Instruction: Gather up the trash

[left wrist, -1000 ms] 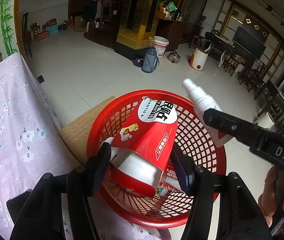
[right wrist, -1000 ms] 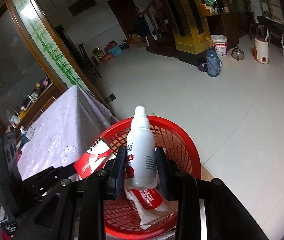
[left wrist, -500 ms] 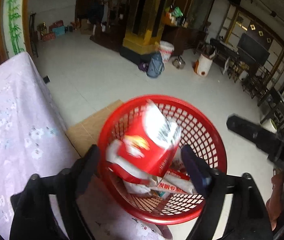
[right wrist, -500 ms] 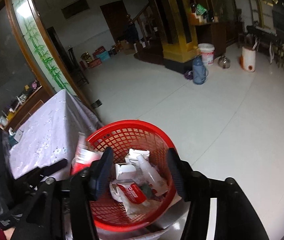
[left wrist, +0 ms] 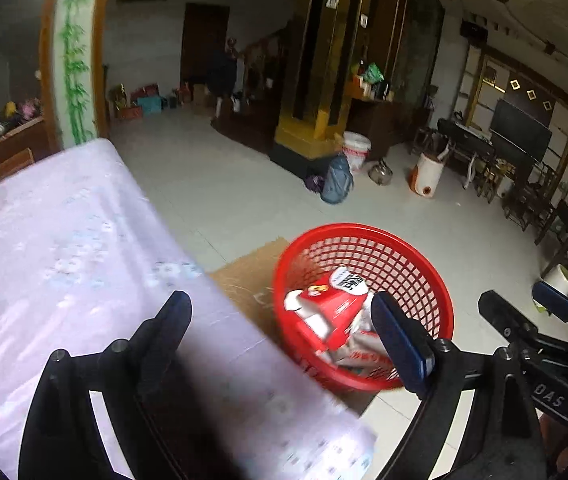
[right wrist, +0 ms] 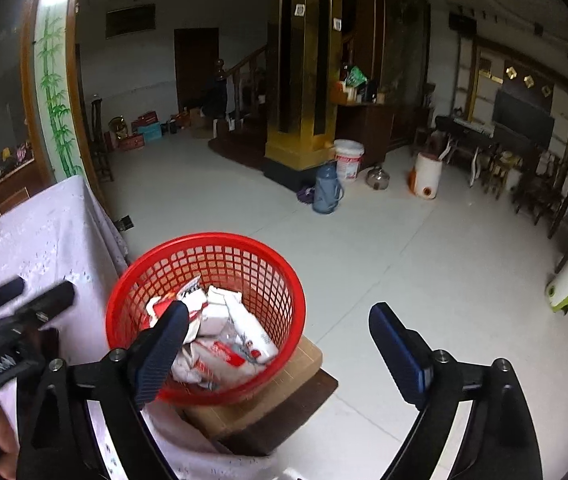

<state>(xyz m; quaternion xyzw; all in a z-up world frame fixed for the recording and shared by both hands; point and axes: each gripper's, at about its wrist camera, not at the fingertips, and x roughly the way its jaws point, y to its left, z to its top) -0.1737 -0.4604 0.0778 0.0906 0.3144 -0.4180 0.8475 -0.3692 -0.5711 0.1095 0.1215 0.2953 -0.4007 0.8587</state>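
Both my claws, left gripper (left wrist: 280,338) and right gripper (right wrist: 280,340), have just been opening and hold nothing now, trash (right wrist: 220,332) sits in the red basket (right wrist: 284,276) beside the table (left wrist: 64,240), any leftovers unseen.

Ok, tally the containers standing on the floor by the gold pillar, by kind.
white plastic bucket: 1
blue thermos jug: 1
metal kettle: 1
white and orange cylindrical container: 1
Total: 4
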